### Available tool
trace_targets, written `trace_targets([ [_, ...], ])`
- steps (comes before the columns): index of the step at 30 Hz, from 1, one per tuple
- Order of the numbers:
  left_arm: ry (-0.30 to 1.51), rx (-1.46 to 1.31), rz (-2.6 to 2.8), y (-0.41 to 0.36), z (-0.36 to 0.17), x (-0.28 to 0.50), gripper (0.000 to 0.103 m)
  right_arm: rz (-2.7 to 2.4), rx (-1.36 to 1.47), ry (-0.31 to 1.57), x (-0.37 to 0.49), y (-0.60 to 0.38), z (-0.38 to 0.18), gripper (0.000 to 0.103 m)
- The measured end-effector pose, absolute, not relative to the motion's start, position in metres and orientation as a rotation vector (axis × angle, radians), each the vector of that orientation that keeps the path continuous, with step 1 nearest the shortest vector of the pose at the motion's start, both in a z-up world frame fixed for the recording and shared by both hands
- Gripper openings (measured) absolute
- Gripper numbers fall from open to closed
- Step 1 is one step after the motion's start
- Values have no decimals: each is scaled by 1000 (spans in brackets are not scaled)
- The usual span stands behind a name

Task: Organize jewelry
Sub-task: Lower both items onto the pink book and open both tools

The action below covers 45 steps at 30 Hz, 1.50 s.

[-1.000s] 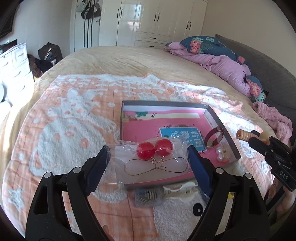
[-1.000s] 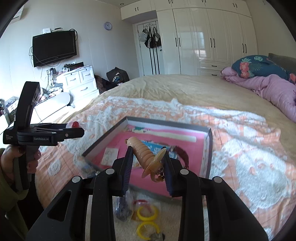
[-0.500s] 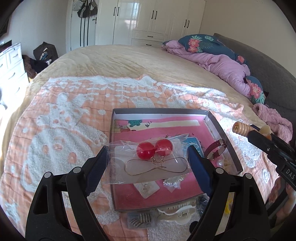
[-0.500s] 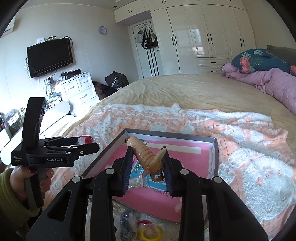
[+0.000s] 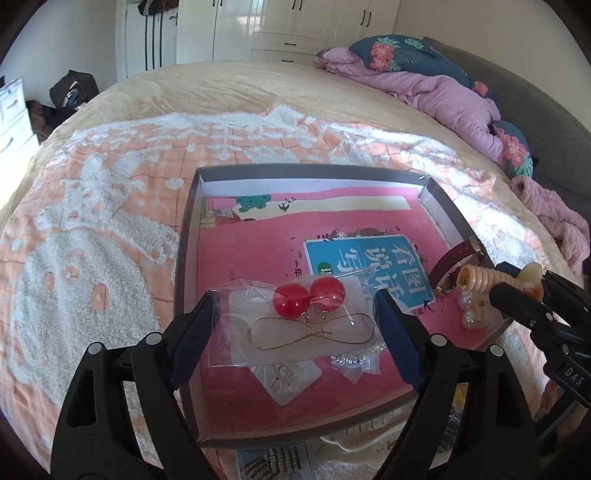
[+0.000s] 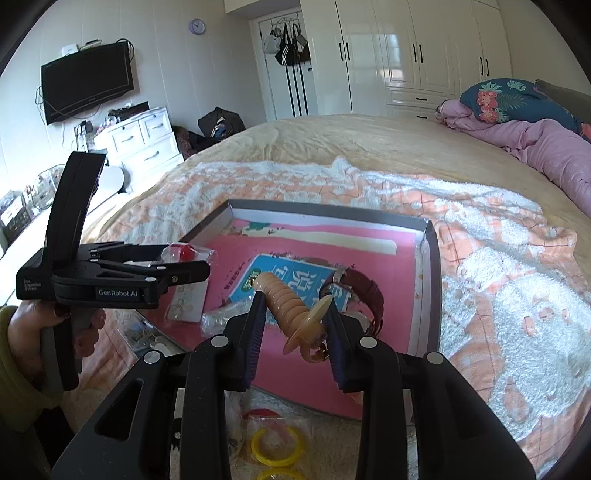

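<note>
Red-bead earring bag [image 5: 295, 325]: clamped in left tool [image 5: 295, 332], over tray [image 5: 184, 258].
Right tool [image 6: 295, 325]: gripping beige ridged hair clip [image 6: 291, 310], near tray's right side.

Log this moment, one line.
left gripper: holds bagged red ball earrings over box | right gripper: holds beige hair clip

Small packets [image 5: 280, 459] below the tray's near wall [image 5: 295, 428] run off the left wrist view's bottom edge, their contents too blurred to identify. In the right wrist view, yellow rings [image 6: 275, 448] are cut by the frame's bottom, and the left gripper [image 6: 192, 271] hides most of the bagged red earrings [image 6: 184, 253]. The wall clock [image 6: 196, 26] is too small to read.
</note>
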<state>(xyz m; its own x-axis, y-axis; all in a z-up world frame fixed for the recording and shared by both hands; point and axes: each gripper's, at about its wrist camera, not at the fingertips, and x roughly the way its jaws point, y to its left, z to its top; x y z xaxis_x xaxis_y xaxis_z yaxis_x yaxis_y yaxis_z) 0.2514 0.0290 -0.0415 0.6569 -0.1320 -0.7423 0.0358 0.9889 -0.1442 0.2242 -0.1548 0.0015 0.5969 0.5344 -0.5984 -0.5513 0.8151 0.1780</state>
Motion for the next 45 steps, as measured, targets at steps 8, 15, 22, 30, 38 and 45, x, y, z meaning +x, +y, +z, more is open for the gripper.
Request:
trace_targets([
  [8, 865, -113, -102, 29, -47, 254, 77, 633, -35, 728, 225, -150, -14, 29],
  [15, 875, -116, -98, 30, -49, 256, 77, 623, -32, 755, 228, -149, -22, 30],
  [22, 887, -111, -99, 30, -52, 259, 77, 617, -18, 764, 229, -152, -24, 31],
  [30, 908, -108, -106, 27, -57, 260, 80, 607, 17, 745, 223, -160, -16, 68],
  [38, 911, -105, -103, 25, -53, 255, 86, 574, 72, 704, 217, -179, -4, 90],
  [45, 893, -101, -95, 26, -42, 249, 91, 545, 89, 671, 210, -190, 6, 97],
])
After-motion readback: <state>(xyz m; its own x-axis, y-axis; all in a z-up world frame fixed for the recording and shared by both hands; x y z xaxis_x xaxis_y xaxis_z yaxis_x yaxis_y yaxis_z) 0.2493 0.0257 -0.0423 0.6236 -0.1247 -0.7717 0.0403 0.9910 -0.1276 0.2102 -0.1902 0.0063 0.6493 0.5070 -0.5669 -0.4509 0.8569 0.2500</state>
